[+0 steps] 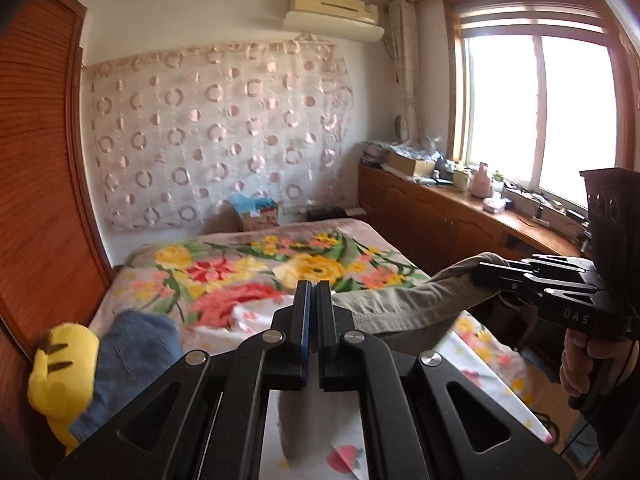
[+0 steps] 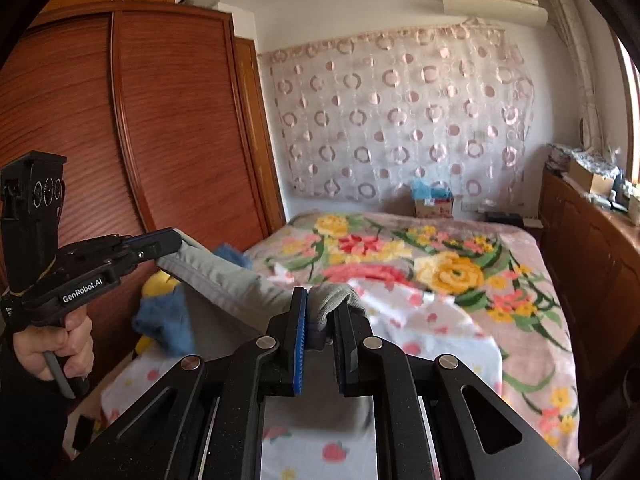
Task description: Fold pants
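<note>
Grey-khaki pants (image 1: 404,300) hang stretched in the air between my two grippers, above the bed. My left gripper (image 1: 313,292) is shut on one end of the pants' top edge; it also shows in the right wrist view (image 2: 172,240), gripping the cloth corner. My right gripper (image 2: 322,312) is shut on the other end of the pants (image 2: 224,276), with cloth bunched between the pads; it shows in the left wrist view (image 1: 480,272) clamped on the fabric. The lower part of the pants hangs down out of sight behind the grippers.
The bed (image 2: 520,344) has a flowered blanket and a white strawberry-print sheet (image 2: 448,332). A yellow plush toy (image 1: 60,372) and blue cloth (image 1: 132,356) lie at the bed's left edge by a wooden wardrobe (image 2: 160,140). A cluttered wooden counter (image 1: 460,216) runs under the window on the right.
</note>
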`<state>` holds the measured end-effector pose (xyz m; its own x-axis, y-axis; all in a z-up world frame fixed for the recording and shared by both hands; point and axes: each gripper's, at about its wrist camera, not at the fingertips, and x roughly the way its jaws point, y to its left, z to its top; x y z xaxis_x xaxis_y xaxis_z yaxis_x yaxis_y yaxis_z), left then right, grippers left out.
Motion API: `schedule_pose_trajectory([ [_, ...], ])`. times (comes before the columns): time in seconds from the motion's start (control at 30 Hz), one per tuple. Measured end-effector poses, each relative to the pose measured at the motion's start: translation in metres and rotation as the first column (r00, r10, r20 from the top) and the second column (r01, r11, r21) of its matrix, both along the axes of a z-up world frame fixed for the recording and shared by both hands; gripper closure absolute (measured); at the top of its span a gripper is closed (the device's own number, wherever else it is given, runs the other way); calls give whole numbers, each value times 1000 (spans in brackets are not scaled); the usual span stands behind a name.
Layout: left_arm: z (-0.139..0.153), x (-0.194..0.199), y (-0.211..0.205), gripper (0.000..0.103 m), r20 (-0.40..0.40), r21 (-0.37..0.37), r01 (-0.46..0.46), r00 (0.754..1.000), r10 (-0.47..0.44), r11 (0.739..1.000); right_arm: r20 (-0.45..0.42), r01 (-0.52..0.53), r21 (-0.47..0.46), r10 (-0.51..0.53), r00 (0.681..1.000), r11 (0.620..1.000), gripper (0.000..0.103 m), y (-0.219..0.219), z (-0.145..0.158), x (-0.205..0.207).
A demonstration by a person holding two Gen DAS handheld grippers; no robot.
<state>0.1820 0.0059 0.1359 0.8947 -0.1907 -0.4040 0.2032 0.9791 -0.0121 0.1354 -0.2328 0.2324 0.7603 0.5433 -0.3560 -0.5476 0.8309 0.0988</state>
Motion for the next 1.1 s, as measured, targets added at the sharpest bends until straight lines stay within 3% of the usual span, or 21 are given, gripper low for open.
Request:
schedule_pose_trajectory([
  [0.1, -9, -10, 5, 100, 8, 11, -5, 1000, 5, 1000, -14, -15, -4, 15, 1000, 1000, 91, 10, -16, 4],
  [0.17, -31, -20, 6, 100, -23, 17, -1, 1000, 2, 1000, -52, -30, -24, 28, 998, 999, 91, 13, -43, 0],
  [0.3, -96, -43, 5, 100, -130, 30, 14, 991, -10, 999, -174, -62, -71, 49, 984, 996, 91, 17, -105, -7],
  [0.4, -151, -59, 5, 100, -235, 19, 23, 972, -18, 1000, -268, -88, -108, 56, 962, 990, 91, 25, -158, -19],
  [0.53, -199, -80, 1, 99, -332, 6, 40, 943, -36, 999, -341, -109, -117, 64, 938, 987, 91, 30, -198, -31],
  [1.1, -210, -121, -4, 100, -353, -30, 49, 934, -57, 998, -349, -91, -104, 49, 936, 990, 91, 16, -211, -47],
])
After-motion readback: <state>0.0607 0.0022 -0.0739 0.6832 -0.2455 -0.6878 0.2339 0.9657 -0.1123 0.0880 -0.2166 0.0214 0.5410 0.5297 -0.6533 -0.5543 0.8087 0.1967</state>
